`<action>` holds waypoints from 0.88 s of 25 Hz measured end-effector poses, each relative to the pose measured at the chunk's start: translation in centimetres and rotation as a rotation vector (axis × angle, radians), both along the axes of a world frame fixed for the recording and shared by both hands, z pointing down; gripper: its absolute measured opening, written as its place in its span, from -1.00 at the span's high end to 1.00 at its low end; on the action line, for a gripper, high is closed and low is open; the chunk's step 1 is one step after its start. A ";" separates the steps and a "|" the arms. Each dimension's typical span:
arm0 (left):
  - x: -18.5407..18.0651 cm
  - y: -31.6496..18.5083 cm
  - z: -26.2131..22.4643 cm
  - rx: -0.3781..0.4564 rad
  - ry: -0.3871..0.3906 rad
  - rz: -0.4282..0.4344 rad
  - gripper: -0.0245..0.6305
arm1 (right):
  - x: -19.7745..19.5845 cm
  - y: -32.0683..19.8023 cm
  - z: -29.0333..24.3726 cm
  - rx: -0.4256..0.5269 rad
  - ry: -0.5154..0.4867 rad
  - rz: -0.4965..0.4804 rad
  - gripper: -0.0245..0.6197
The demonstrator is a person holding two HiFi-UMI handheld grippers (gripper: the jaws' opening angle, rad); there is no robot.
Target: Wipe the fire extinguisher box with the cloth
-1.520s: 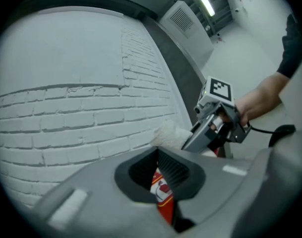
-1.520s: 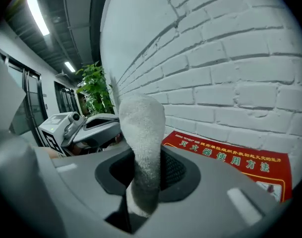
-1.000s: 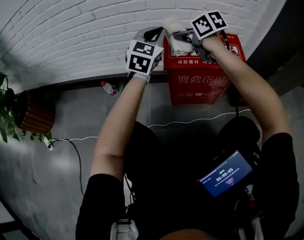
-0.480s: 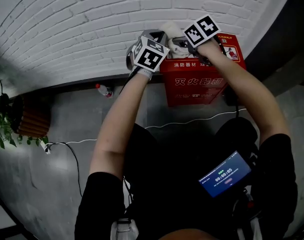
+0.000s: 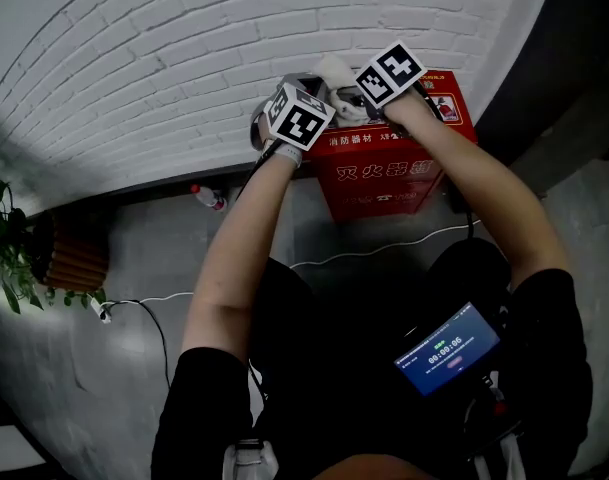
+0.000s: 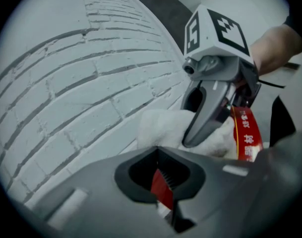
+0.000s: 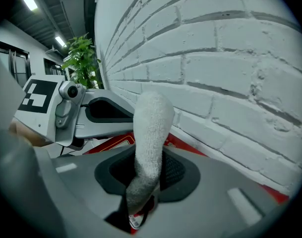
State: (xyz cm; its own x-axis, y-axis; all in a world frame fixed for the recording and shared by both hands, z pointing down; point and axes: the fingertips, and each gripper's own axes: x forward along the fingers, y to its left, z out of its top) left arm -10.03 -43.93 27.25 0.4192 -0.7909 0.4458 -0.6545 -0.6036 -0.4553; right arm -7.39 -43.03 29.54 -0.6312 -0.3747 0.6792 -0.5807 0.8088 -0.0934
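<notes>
Nearest the body, a small device with a lit screen [image 5: 446, 346] sits at the person's lap. Beyond it lies grey concrete floor [image 5: 134, 258], with a thin white cable [image 5: 384, 246] running across it. A plastic bottle [image 5: 210, 198] lies toward the floor's far edge.

The red fire extinguisher box [image 5: 379, 168] stands at that far edge, backed against the wall. It looks like smooth painted metal, square-cornered, with pale characters across its front.

Both arms reach to its top. The left gripper [image 6: 160, 165] hovers over the box's top left corner. Its grey jaws are drawn together, with a sliver of the box's red showing through the slot between their ribbed pads. They seem to pinch nothing, though I can't be sure.

The right gripper [image 7: 150, 170] has its jaws clamped on the white cloth [image 7: 151, 128]. The cloth is thick, nubbly terry, bunched into a soft roll that stands up past the jaw tips. It sits at the rear of the box top, close to the wall.

Behind everything rises the white-painted brick wall [image 5: 164, 58], rough with grey mortar lines.

As I judge it, wiping has reached only the box top near the back. The front and sides look untouched by the cloth, so most of the job appears to remain. No dirt is visible to show what has been cleaned.
</notes>
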 end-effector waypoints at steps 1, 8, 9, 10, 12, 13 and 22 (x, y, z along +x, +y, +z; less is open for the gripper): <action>0.6 0.0 -0.1 -0.003 -0.011 0.006 0.92 | 0.6 0.0 -0.1 -0.002 0.000 0.006 0.62; 5.6 -0.6 0.8 -0.015 -0.102 0.074 0.92 | 5.8 -1.3 -0.1 -0.006 -0.011 0.069 0.62; 6.4 -0.6 0.8 -0.019 -0.107 0.083 0.92 | 6.7 -1.5 -0.2 -0.006 -0.011 0.080 0.62; 7.1 -0.7 0.8 -0.022 -0.111 0.092 0.92 | 7.6 -1.6 -0.4 -0.005 -0.011 0.091 0.62; 8.7 -0.9 0.9 -0.027 -0.116 0.108 0.92 | 9.6 -2.1 -0.5 -0.003 -0.017 0.115 0.62; 9.5 -0.9 1.1 -0.027 -0.120 0.117 0.92 | 10.6 -2.3 -0.5 -0.002 -0.023 0.128 0.62; 15.9 -1.0 1.1 -0.013 -0.148 0.185 0.92 | 18.3 -3.3 -0.2 0.013 -0.040 0.227 0.62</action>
State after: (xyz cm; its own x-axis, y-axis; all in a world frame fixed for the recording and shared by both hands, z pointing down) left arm 5.86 -44.95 28.39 0.4858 -0.7005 0.5227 -0.4584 -0.7134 -0.5300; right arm 10.93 -46.37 29.34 -0.5559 -0.5187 0.6496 -0.7441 0.6588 -0.1107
